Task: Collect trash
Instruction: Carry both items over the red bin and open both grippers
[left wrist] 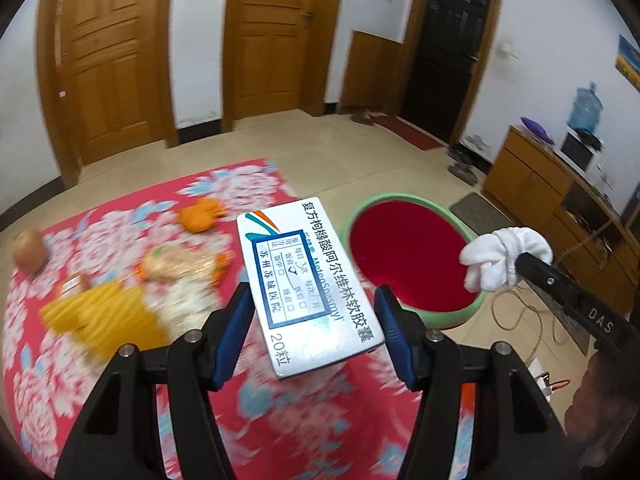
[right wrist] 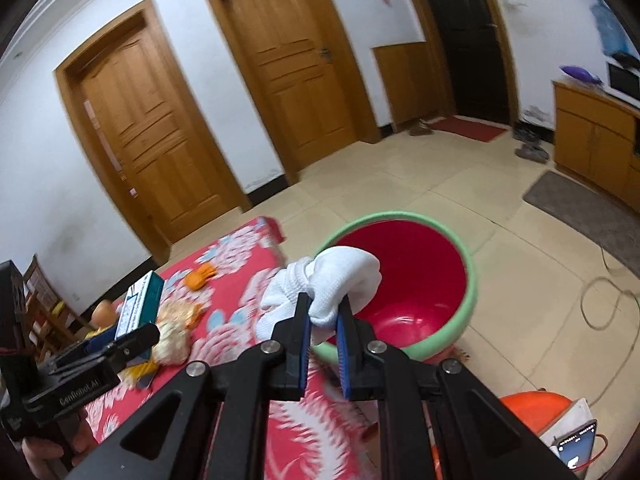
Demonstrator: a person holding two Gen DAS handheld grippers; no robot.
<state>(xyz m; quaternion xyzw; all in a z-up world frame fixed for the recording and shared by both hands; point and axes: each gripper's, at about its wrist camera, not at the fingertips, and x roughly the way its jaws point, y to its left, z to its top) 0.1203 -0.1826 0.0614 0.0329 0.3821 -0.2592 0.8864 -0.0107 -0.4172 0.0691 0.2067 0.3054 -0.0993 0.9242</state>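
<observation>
My left gripper (left wrist: 314, 298) is shut on a white medicine box (left wrist: 304, 280) with blue print, held up over the red floral tablecloth (left wrist: 280, 420). The same box (right wrist: 138, 304) shows at the left of the right wrist view, in the left gripper (right wrist: 134, 338). My right gripper (right wrist: 324, 310) is shut on a bunched white cloth (right wrist: 336, 276), which hangs above the near rim of a round bin (right wrist: 472, 280), red inside with a green rim. In the left wrist view the bin (left wrist: 400, 198) stands on the floor just beyond the box, with the white cloth (left wrist: 504, 260) and right gripper (left wrist: 524, 262) at its right side.
On the tablecloth lie orange peels (left wrist: 200, 216), a round brown fruit (left wrist: 30, 250), a yellow wrapper (left wrist: 104, 320) and a crumpled clear packet (left wrist: 176, 268). A cable (right wrist: 604, 304) loops on the tiled floor. A wooden cabinet (left wrist: 532, 184) lines the right wall. A phone (right wrist: 576, 446) sits at lower right.
</observation>
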